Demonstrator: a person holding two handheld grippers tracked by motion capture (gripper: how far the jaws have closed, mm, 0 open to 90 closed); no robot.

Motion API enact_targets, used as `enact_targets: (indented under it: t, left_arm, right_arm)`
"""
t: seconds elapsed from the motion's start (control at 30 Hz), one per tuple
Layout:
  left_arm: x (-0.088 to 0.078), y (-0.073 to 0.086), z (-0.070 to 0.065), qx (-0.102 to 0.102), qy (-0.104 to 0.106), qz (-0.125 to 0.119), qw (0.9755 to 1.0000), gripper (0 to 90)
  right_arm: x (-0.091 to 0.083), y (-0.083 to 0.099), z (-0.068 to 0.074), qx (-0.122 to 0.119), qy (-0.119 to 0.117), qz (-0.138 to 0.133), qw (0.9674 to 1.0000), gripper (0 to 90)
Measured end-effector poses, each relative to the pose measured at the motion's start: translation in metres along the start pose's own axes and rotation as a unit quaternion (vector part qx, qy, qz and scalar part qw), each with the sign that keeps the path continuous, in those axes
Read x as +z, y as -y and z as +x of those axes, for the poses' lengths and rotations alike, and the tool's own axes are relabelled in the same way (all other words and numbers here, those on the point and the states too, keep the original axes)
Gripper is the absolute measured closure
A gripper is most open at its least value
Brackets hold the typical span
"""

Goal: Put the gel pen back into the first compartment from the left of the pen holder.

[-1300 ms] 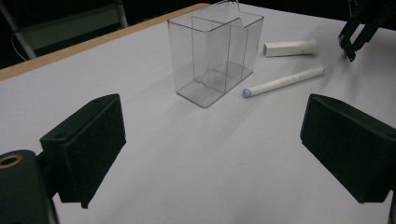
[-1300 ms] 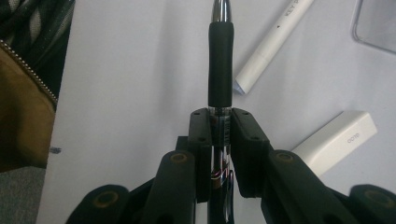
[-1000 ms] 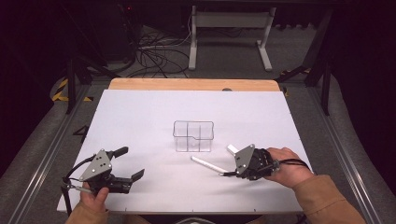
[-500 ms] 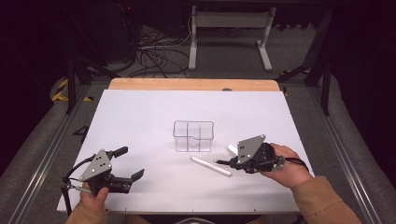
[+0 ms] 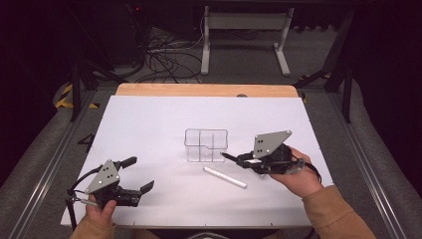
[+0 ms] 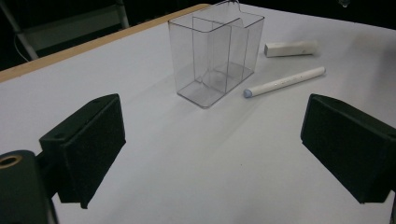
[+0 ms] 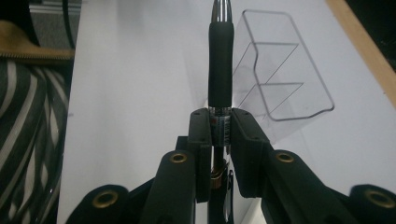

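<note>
- In the high view, a white table top (image 5: 149,129) with a wooden far edge was seen. A clear plastic organizer (image 5: 206,145), boxy and split into compartments, stood near its middle.
- A white marker (image 5: 225,177) lay flat just in front of the organizer, apart from it.
- The left gripper (image 5: 135,175) was held low at the near left corner, its jaws spread wide and empty.
- The right gripper (image 5: 238,159) was held just right of the organizer, a dark pen (image 5: 228,157) sticking out toward it.
- In the left gripper view, matte black padded jaws stood far apart. A white eraser-like block (image 6: 290,48) lay beyond the marker (image 6: 285,80) and the organizer (image 6: 215,51).
- In the right gripper view, the jaws were clamped on the pen (image 7: 220,65). Its rubbery black grip and silver tip pointed beside the organizer (image 7: 280,70).
</note>
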State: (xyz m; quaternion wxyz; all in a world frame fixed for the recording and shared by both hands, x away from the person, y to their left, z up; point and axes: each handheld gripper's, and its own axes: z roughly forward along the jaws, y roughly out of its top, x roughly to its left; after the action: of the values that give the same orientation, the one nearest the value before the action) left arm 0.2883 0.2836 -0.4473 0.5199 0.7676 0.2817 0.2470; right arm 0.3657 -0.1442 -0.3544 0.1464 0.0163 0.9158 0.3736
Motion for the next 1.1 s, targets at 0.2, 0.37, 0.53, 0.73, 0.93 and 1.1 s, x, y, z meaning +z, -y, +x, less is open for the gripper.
enact_targets:
  t: [0.2,0.37,0.53,0.73,0.93,1.1]
  left_arm:
    - [0.000,0.000,0.000,-0.001,0.001,0.000,1.0000,7.0]
    - [0.000,0.000,-0.001,0.002,0.001,0.000,1.0000,7.0]
    - [0.000,0.000,-0.001,0.002,0.000,0.000,1.0000,7.0]
    - [0.000,0.000,0.000,0.002,0.001,0.000,1.0000,7.0]
    - [0.000,0.000,-0.001,0.002,0.004,0.000,1.0000,7.0]
    - [0.000,0.000,-0.001,0.001,0.004,-0.001,1.0000,7.0]
  right_arm:
    - [0.002,-0.008,-0.003,0.008,0.010,-0.025,0.9996,79.1]
    - [0.006,-0.015,-0.004,0.012,0.022,-0.042,0.9988,79.1]
    - [0.012,-0.022,-0.009,0.034,0.036,-0.056,0.9972,79.1]
    - [0.018,-0.028,-0.016,0.069,0.045,-0.078,0.9936,79.1]
    - [0.024,-0.032,-0.023,0.093,0.035,-0.121,0.9877,79.0]
    - [0.032,-0.035,-0.030,0.119,0.027,-0.148,0.9814,78.9]
